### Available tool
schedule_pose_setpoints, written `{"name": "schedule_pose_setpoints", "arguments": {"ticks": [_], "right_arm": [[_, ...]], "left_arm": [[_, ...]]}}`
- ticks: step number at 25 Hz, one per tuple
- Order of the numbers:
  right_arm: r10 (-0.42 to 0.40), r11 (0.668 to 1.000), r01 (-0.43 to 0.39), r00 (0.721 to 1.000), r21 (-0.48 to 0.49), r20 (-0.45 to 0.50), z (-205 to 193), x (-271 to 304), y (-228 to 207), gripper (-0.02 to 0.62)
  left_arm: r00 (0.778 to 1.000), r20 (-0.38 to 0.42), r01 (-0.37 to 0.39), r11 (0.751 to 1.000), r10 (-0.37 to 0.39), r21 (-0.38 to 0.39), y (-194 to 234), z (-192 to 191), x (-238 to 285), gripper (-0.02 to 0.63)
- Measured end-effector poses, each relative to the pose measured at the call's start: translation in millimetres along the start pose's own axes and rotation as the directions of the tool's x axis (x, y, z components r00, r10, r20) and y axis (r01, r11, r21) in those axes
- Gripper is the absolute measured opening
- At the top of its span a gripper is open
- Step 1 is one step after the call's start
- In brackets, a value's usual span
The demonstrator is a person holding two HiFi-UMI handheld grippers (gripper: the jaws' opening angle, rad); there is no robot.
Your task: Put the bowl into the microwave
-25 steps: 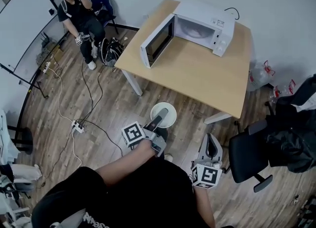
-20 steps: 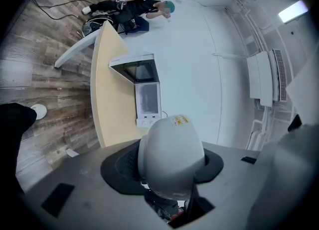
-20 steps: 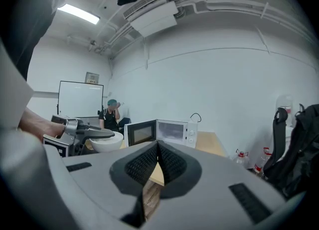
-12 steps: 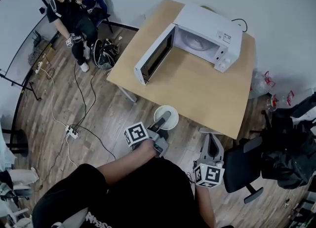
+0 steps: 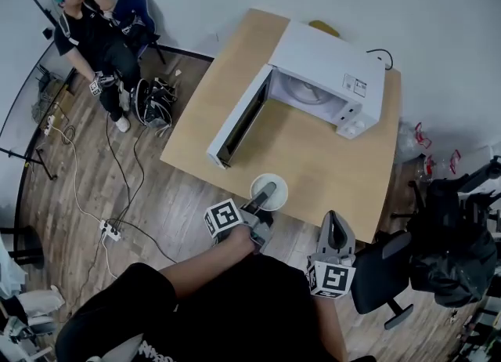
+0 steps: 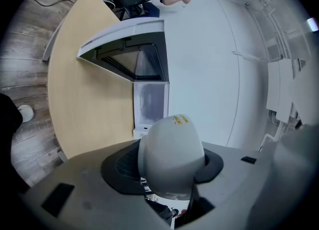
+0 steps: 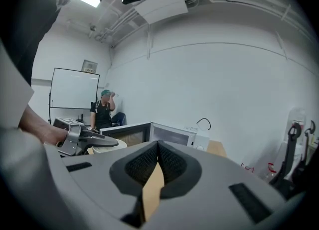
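Note:
A white bowl (image 5: 275,187) hangs at the near edge of the wooden table (image 5: 313,157), with my left gripper (image 5: 268,191) shut on its rim. In the left gripper view the bowl (image 6: 172,157) fills the space between the jaws, bottom side toward the camera. Beyond it on the table stands the white microwave (image 5: 329,70), its door (image 5: 239,121) swung wide open and its cavity (image 6: 147,99) bare. My right gripper (image 5: 335,231) hangs lower right of the bowl, over the floor, shut and holding nothing. From the right gripper view (image 7: 158,147) the bowl (image 7: 107,149) shows at the left.
A black office chair (image 5: 383,270) stands just right of my right gripper, with dark bags (image 5: 458,251) beyond it. A seated person (image 5: 90,27) is at the far left, beside a backpack (image 5: 153,102). Cables and a power strip (image 5: 109,231) lie on the wooden floor.
Both grippers have moved toward the table. The bowl, earlier over the floor short of the table, now reaches the table's near edge. The microwave looks closer.

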State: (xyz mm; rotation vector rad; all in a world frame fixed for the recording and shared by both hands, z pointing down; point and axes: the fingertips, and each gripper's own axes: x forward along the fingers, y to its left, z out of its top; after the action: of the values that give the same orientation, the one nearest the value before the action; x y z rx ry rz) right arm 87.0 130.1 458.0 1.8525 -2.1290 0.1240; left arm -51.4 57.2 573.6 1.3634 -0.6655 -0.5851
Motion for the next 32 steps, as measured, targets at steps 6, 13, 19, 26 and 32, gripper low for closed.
{"name": "schedule_pose_setpoints", "arguments": {"ticks": [6,13,19,26,32], "right_arm": [[-0.032,0.999,0.033,0.999,0.017,-0.039,3,24,-8,0.060],[-0.107,0.989,0.115,0.991,0.094,-0.084,-18,36,-43,0.060],[-0.063,0.990,0.069,0.997,0.122,-0.054,-16,74,-58,0.060],[-0.002,0.991,0.007,0.999,0.136,-0.032,-11,133,-92,0.060],[0.049,0.985,-0.041,0.998,0.167,-0.044,-13,174,-112,0.060]], "left_arm": [[0.999,-0.044,-0.014,1.000,0.015,0.014,4,22,42,0.212],[0.999,-0.033,-0.037,0.999,0.038,0.031,10,42,96,0.210],[0.999,0.030,-0.044,0.999,0.043,0.031,10,75,144,0.212],[0.990,0.119,-0.088,0.992,0.077,0.093,15,116,208,0.211],[0.965,0.211,-0.186,0.975,0.157,0.123,35,154,258,0.212]]}}
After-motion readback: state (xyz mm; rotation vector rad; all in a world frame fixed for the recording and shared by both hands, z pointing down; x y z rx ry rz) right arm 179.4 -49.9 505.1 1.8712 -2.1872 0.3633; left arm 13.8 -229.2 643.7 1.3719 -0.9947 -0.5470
